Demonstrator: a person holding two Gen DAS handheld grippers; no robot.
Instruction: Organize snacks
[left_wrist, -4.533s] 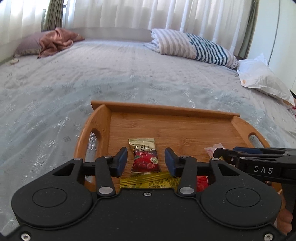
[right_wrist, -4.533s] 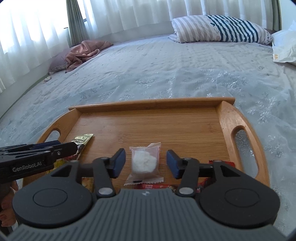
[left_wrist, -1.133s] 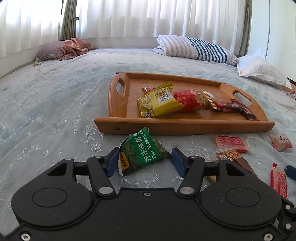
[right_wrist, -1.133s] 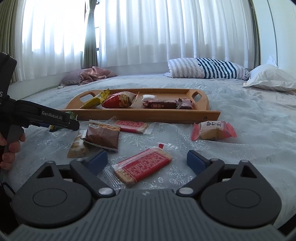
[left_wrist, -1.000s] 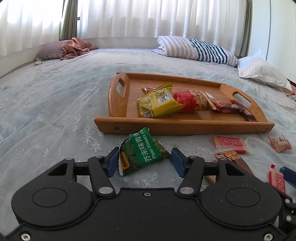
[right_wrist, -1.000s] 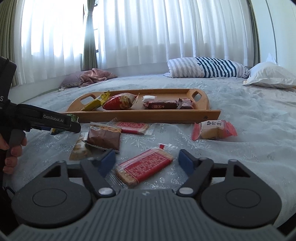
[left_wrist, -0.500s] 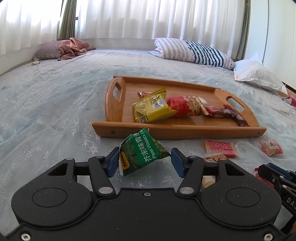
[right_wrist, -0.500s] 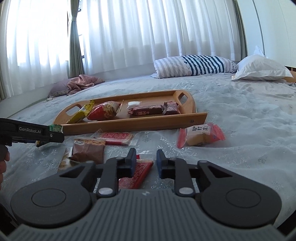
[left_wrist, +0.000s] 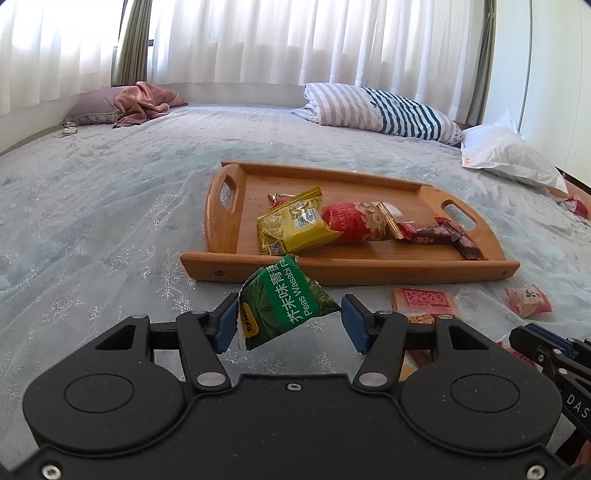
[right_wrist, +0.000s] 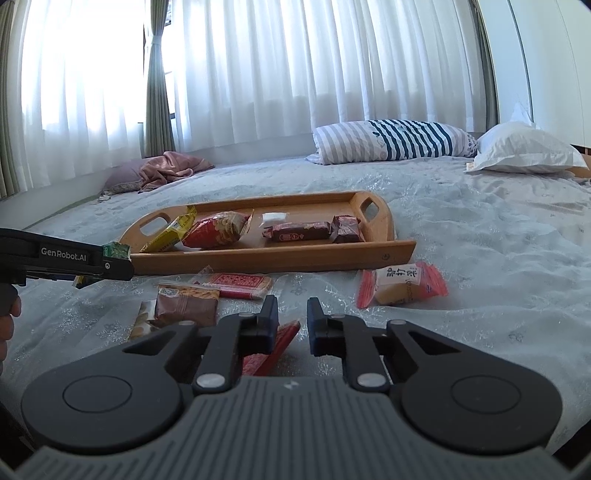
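Bedroom, pale blue bedspread (left_wrist: 110, 221). Left gripper (left_wrist: 288, 323) fingers grasp green wasabi-pea packet (left_wrist: 286, 302); right gripper (right_wrist: 291, 317) fingers clenched, red flat biscuit packet (right_wrist: 275, 350) nipped between them. Pickup step; next likely carry both into wooden handled tray (left_wrist: 347, 266).

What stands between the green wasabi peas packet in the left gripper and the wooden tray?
Only the tray's low front wall. The green wasabi peas packet, held in the left gripper, is just before it. Behind the wall lies a yellow snack bag; the bare wood at the tray's left side looks easier to reach.
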